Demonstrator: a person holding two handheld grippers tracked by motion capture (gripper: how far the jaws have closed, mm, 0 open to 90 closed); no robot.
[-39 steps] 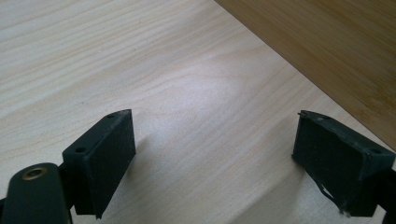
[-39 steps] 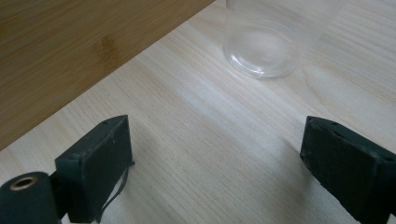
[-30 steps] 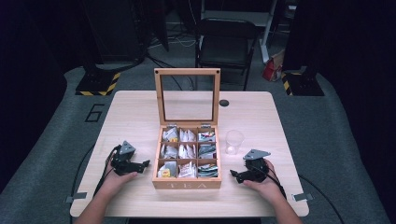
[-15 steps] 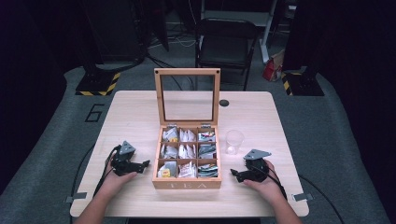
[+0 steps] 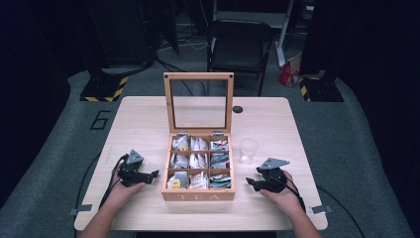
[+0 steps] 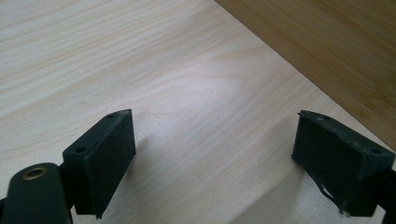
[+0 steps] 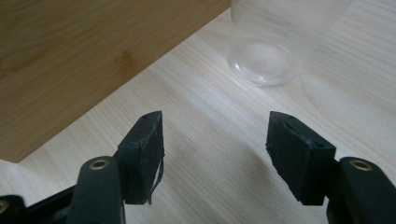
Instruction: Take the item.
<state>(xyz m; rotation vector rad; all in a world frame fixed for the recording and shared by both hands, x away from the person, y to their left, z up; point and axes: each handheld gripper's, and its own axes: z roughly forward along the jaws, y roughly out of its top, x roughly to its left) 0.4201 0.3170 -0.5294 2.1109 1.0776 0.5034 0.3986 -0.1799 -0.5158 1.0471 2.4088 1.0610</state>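
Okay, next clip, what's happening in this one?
A person sits at a light wooden table with a handheld gripper in each hand. The left gripper and the right gripper both rest on the tabletop, open and empty, on either side of a wooden tea box. The box's glass-paned lid stands open, and its compartments hold tea bags. A clear plastic cup stands upright just right of the box, ahead of the right gripper. Nothing is being grasped.
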